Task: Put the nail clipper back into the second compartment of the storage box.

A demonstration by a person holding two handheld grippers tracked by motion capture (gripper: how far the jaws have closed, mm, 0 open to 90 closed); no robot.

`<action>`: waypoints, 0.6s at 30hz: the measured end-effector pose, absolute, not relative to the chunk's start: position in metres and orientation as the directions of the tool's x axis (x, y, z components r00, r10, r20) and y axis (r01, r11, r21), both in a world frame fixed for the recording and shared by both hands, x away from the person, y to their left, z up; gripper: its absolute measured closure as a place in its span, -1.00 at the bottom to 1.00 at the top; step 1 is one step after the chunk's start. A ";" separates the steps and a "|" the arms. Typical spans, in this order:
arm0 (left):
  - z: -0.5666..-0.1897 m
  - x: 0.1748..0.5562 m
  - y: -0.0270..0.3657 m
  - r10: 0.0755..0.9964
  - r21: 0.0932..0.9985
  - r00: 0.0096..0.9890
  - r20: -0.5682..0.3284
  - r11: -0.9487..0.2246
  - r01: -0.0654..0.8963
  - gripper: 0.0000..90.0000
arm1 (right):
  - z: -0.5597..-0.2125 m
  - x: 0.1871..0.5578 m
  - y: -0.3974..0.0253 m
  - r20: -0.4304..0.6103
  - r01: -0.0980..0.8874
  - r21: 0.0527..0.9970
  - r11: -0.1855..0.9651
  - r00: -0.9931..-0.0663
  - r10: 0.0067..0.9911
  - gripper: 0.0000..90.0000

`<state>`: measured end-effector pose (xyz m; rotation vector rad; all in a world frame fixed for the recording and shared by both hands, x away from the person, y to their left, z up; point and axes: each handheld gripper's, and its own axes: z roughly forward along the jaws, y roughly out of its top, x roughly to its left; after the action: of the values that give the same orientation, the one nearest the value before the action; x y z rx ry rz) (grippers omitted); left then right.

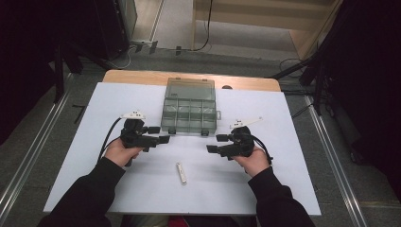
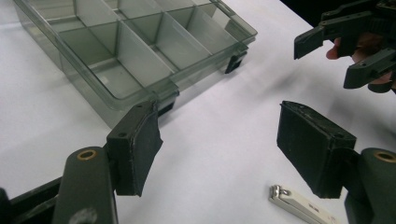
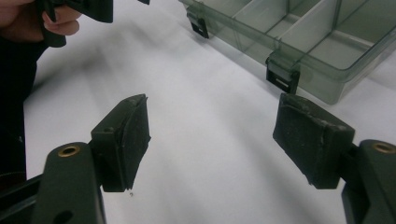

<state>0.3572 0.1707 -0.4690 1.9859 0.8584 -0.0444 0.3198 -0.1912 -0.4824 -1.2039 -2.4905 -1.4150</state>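
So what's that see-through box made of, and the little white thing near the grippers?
The compartment box looks like hard, smoky-clear plastic: you can see the dividers and the white table through its glossy walls, and its latches are black. The nail clipper looks like metal at its shiny silver end, with a matte white top that could be plastic or paint; I can't tell which.

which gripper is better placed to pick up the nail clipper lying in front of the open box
Left, probably. The nail clipper lies just below the left gripper, whose jaws stand open, near its own right jaw. The right gripper is open too, but in the high view it sits slightly farther from the clipper.
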 end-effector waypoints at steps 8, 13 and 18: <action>-0.472 0.345 0.174 0.539 0.743 0.760 -0.364 -0.324 0.586 -0.35 | -0.482 0.311 -0.189 0.368 0.631 0.712 0.308 -0.709 0.602 -0.44; -0.472 0.337 0.176 0.536 0.740 0.766 -0.355 -0.340 0.581 -0.35 | -0.484 0.306 -0.187 0.360 0.632 0.706 0.321 -0.710 0.605 -0.46; -0.474 0.331 0.180 0.533 0.736 0.765 -0.361 -0.342 0.585 -0.35 | -0.484 0.302 -0.182 0.363 0.638 0.697 0.328 -0.708 0.605 -0.48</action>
<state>0.3314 0.1799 -0.4743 2.0139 0.8404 -0.0691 0.3019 -0.1818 -0.4843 -1.1845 -2.5295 -1.3549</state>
